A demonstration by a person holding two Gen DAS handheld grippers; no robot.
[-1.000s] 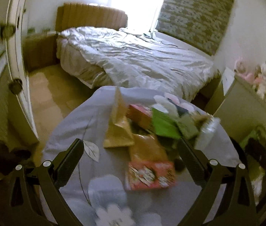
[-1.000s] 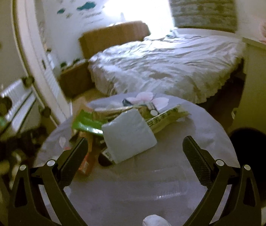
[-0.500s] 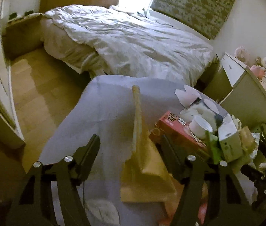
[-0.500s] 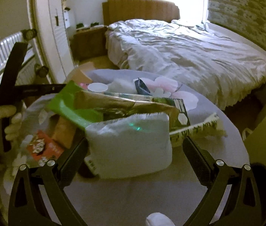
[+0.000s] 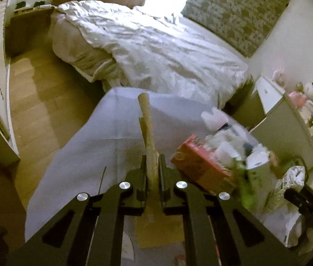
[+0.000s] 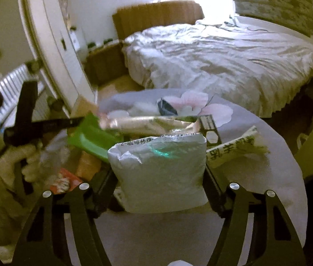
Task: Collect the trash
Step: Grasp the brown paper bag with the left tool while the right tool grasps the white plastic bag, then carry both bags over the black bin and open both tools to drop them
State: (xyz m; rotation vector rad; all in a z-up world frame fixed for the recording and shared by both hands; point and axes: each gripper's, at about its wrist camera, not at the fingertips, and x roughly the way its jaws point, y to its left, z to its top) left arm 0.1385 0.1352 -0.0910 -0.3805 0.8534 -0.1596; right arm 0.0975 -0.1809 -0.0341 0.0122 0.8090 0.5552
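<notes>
L gripper jaws nearly closed, pinching tan cardboard that stands on edge on the table. R gripper jaws partly closed, pressed against both sides of a white pouch at table front. Behind pouch: trash pile w/ green wrapper, silver wrapper; red box just right of cardboard. Bed beyond table.

Blurred green wrapper; white bag hiding right tool's fingertips.

Upright tan cardboard, white pouch
</notes>
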